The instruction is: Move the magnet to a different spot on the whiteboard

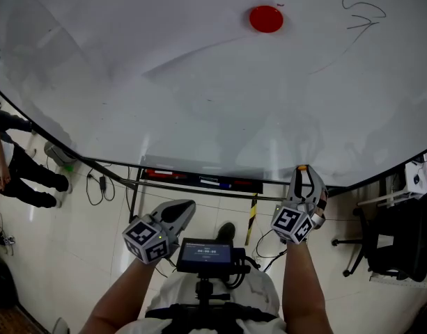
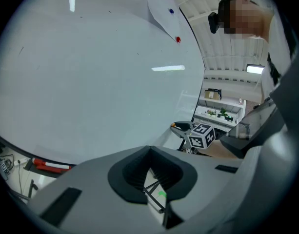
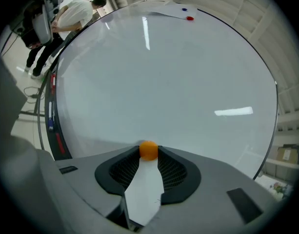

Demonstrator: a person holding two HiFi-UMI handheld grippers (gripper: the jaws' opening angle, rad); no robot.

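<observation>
The right gripper view shows plainly what the head view barely hints at: the right gripper's (image 1: 302, 172) fingers are clamped on a small orange ball (image 3: 149, 150). Whether it is a magnet is unclear. The left gripper (image 2: 150, 151) has its fingers together, empty. A round, flat red magnet (image 1: 266, 19) sits high on the whiteboard (image 1: 164, 82), well apart from both grippers.

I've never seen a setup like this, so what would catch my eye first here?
The red magnet stands out, alone high on the big whiteboard, with black scribbles to its right. Below, a person holds two grey tools with marker cubes, the left gripper and the right gripper. The right one's tips pinch a small orange ball.
</observation>
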